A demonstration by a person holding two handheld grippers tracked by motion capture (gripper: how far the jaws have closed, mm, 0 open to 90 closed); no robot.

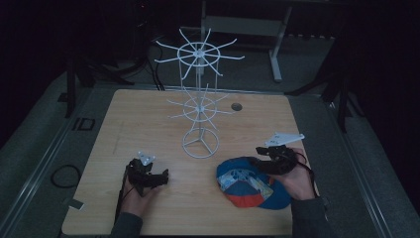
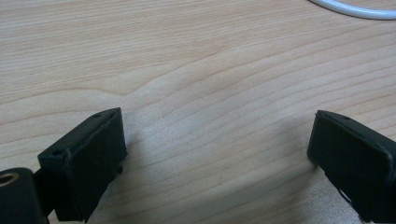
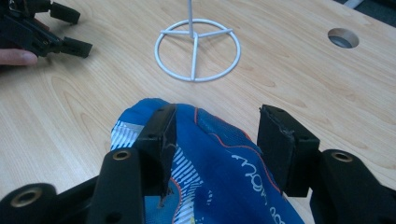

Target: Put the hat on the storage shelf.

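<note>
Over blue cap (image 3: 219, 163), right tongs (image 3: 217, 135) parted

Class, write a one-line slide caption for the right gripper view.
Open right gripper straddles a blue and orange cap on the wooden table, near the white wire rack's ring base.
</note>
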